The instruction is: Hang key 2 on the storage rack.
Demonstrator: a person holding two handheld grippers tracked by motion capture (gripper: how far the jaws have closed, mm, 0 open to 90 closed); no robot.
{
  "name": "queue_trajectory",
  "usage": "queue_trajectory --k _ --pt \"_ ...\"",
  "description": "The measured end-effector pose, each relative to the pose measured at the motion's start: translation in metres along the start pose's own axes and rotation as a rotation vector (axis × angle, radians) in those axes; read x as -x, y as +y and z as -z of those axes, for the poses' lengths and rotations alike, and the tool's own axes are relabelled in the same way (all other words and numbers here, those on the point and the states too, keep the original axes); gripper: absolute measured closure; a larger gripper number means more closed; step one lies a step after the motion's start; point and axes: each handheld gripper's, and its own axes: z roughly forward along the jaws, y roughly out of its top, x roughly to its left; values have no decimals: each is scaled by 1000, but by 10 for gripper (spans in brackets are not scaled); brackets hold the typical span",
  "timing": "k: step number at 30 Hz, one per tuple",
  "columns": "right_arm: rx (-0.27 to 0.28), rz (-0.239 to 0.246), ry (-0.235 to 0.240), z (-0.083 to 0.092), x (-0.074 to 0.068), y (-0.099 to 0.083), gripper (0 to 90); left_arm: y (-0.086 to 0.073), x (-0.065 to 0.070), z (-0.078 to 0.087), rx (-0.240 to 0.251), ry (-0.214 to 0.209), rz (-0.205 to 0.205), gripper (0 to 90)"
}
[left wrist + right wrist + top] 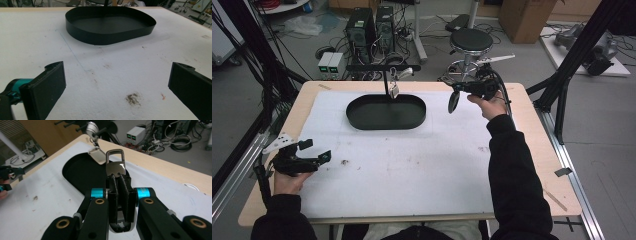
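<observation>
My right gripper (457, 89) is held above the table's far right, jaws pointing left and shut on a silver metal clasp (115, 166) with a rectangular loop on top. A dark oval part (453, 103) hangs below the jaws. The right gripper (118, 179) points toward a black bar stand (382, 67), from which a silver tag (394, 90) (96, 155) hangs over the black oval tray (384, 126) (107, 37) (80, 175). My left gripper (314, 151) (117, 68) rests open near the table's left edge, with nothing between its fingers.
A white foam sheet (412, 165) with a few dirt marks covers the wooden table (532, 125). Past the far edge are a round stool (470, 40), computer towers (372, 25) and loose cables. Black frame struts (577, 55) flank both sides.
</observation>
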Motion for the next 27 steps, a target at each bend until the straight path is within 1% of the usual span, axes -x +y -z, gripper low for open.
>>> queue_trajectory --k 3,8,19,23,27 --pt "-3 13 12 -5 -5 5 857 0 0 0 2 -1 3 18" --pt "-9 17 24 -15 -10 9 857 0 -1 0 4 -1 3 18" --pt "-26 37 51 -44 -26 23 857 0 -2 1 14 -2 9 18" --pt "-44 48 45 -56 -30 25 857 0 -2 1 14 -3 9 18" --pt "-46 49 45 -65 -33 27 857 0 -2 1 17 -4 9 17"
